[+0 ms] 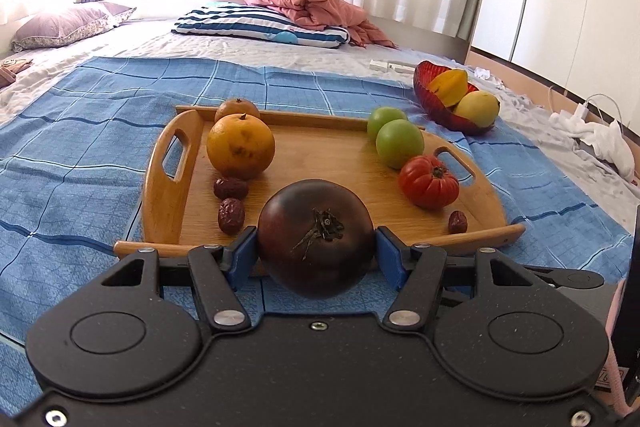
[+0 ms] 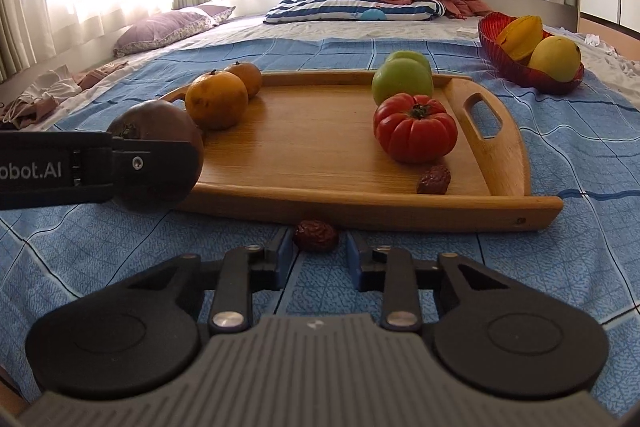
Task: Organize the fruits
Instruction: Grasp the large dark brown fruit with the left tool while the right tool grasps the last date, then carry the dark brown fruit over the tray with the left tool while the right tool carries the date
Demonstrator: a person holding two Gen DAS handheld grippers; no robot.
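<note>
My left gripper (image 1: pixel 316 245) is shut on a dark purple tomato (image 1: pixel 316 227), held just above the near edge of the wooden tray (image 1: pixel 320 143). From the right wrist view the same tomato (image 2: pixel 160 123) hangs at the tray's left corner. The right gripper (image 2: pixel 318 251) is shut on a wrinkled red date (image 2: pixel 316 235) in front of the tray (image 2: pixel 320 131), low over the blue cloth. On the tray lie two oranges (image 1: pixel 241 147), two green fruits (image 1: pixel 400 143), a red ribbed tomato (image 1: pixel 429 181) and three dates (image 1: pixel 231 214).
A red bowl (image 1: pixel 436 107) with a starfruit and a yellow fruit stands right of the tray on the bed. Blue checked cloth (image 1: pixel 80 131) covers the bed. Pillows and a pink quilt (image 1: pixel 316 5) lie at the back. White cloths and cables lie at the right edge.
</note>
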